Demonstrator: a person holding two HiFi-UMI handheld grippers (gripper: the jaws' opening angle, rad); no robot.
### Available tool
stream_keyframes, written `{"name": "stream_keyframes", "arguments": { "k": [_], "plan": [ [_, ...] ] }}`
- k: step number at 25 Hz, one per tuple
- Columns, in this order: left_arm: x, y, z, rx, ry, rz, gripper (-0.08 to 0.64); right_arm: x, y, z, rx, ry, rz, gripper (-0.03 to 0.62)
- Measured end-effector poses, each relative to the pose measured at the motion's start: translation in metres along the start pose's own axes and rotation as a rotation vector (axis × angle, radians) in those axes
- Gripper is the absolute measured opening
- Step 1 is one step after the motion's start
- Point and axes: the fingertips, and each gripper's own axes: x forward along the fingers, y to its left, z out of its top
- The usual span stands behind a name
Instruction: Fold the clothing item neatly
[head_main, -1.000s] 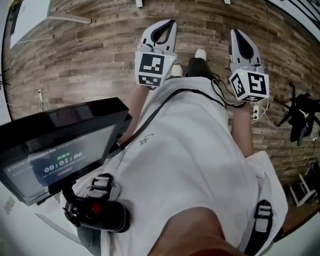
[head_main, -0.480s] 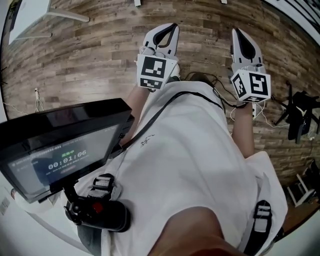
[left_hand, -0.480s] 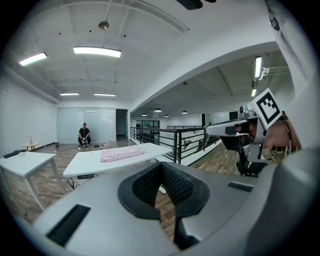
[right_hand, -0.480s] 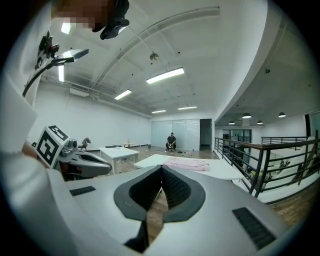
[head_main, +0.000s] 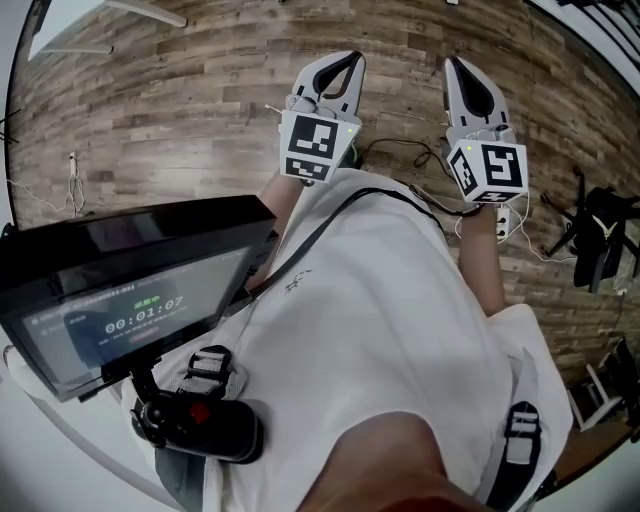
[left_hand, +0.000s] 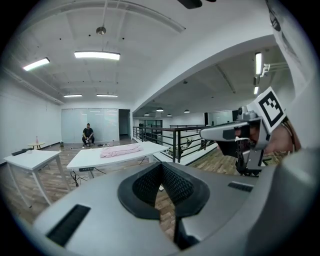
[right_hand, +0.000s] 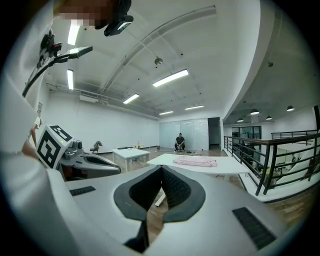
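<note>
A pink garment (left_hand: 121, 150) lies on a long white table (left_hand: 100, 159) far across the room, well out of reach. The right gripper view shows the same garment (right_hand: 195, 161) on its table (right_hand: 225, 167). In the head view my left gripper (head_main: 350, 57) and right gripper (head_main: 452, 62) are held side by side in front of my white shirt (head_main: 380, 310), above the wood floor. Both are shut with nothing between the jaws, as the left gripper (left_hand: 161, 165) and right gripper (right_hand: 161, 169) views confirm. Each view also catches the other gripper off to its side.
A dark screen on a chest mount (head_main: 130, 290) fills the lower left. Cables (head_main: 420, 150) trail on the floor, and a black stand (head_main: 600, 235) is at the right. A black railing (left_hand: 170, 134) borders the room. More white tables (right_hand: 131, 152) and a seated person (right_hand: 180, 141) are far off.
The floor has slid beneath both grippers, and the shoes seen between them a second ago are out of sight. The two grippers now stand slightly closer together, still shut.
</note>
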Motion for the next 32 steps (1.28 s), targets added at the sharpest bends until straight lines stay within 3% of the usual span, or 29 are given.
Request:
{"name": "stream_keyframes", "arguments": {
  "k": [11, 16, 32],
  "plan": [
    [-0.071, -0.095, -0.037, -0.071, 0.047, 0.072, 0.002, -0.124, 0.015, -0.044, -0.002, 0.034, 0.031, 0.005],
    [-0.119, -0.122, -0.021, -0.06, 0.008, 0.079, 0.002, -0.173, 0.04, -0.031, -0.017, 0.017, 0.029, 0.003],
    [-0.125, -0.124, -0.007, -0.04, -0.015, 0.06, 0.002, -0.178, 0.049, -0.029, -0.003, 0.002, 0.008, 0.005]
  ]
}}
